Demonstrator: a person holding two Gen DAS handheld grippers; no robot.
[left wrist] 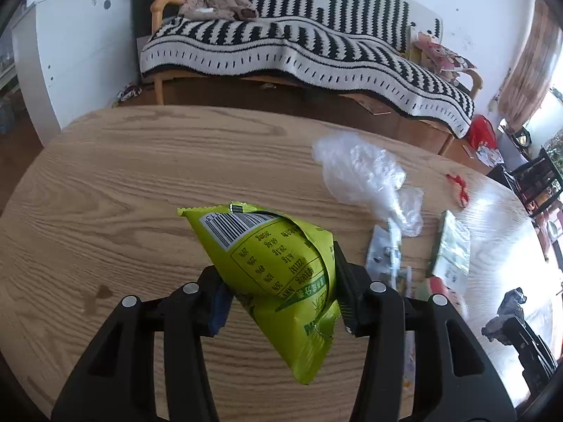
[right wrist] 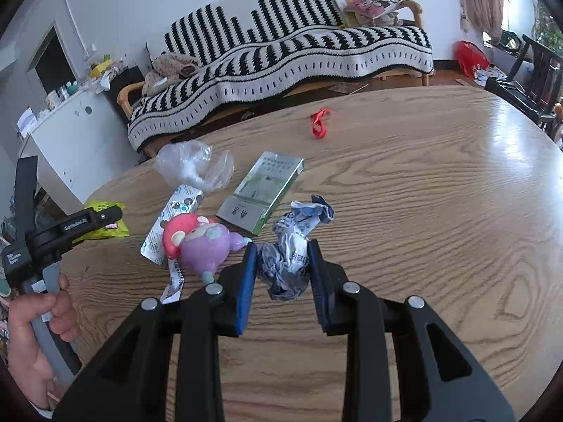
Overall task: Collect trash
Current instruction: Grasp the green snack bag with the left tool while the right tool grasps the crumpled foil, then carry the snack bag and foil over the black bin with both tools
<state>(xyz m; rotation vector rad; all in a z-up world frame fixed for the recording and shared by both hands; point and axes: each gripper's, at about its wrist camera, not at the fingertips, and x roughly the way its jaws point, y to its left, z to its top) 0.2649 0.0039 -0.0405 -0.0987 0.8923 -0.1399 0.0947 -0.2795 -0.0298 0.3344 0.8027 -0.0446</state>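
My left gripper is shut on a lime-green snack bag and holds it above the wooden table; the bag also shows in the right wrist view. My right gripper is shut on a crumpled grey-white wrapper, also seen at the right edge of the left wrist view. On the table lie a clear plastic bag, a green-white box, a blister pack and a red ribbon scrap.
A pink and purple toy lies left of my right gripper. Beyond the table stands a sofa with a black-and-white striped blanket. A white cabinet is at the left, a dark chair at the right.
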